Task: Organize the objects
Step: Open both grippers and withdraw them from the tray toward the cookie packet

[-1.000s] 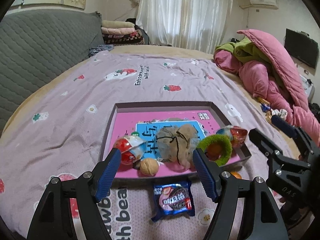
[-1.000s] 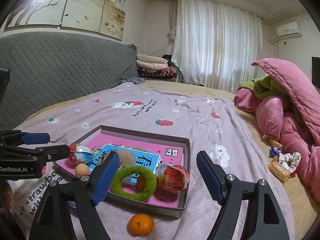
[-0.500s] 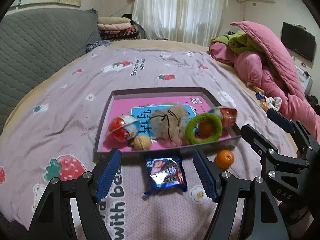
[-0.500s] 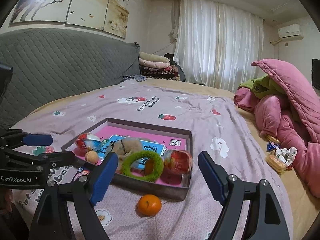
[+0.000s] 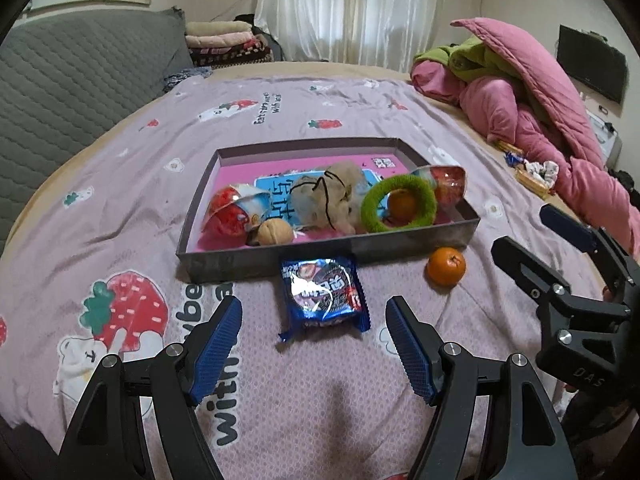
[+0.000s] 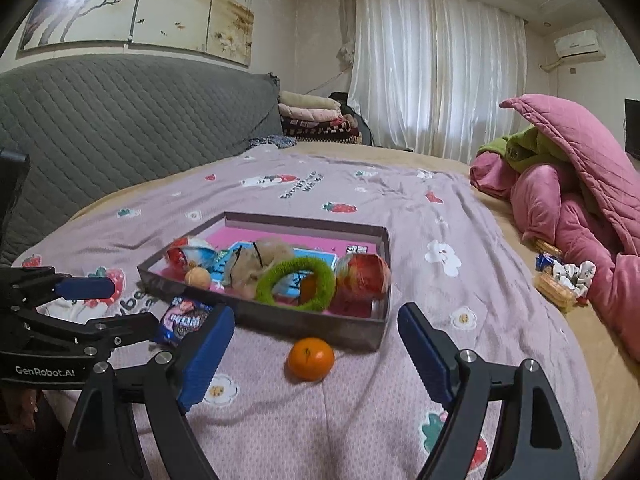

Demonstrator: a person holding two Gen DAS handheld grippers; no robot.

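Both the left gripper point(image 5: 314, 344) and right gripper point(image 6: 316, 354) gape empty at lower centre, framing the snack packet point(image 5: 322, 294) and the orange point(image 6: 311, 359).

Soft window daylight, sharp focus, fisheye-bent edges.

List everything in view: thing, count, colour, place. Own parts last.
box: 1, grey with pink floor, middle of the bedspread
capsule toys: 2, red and clear, one at each end of the box
walnut: 1, tan, front of the box
fuzzy pouch: 1, beige, box centre
ring: 1, green, in the box, around an orange
loose orange: 1, on the bedspread before the box
snack packet: 1, blue, on the bedspread before the box
bedspread: 1, lilac, strawberry print
quilt: 1, pink, far right
left tongs: open, empty, short of the snack packet
right tongs: open, empty, short of the loose orange
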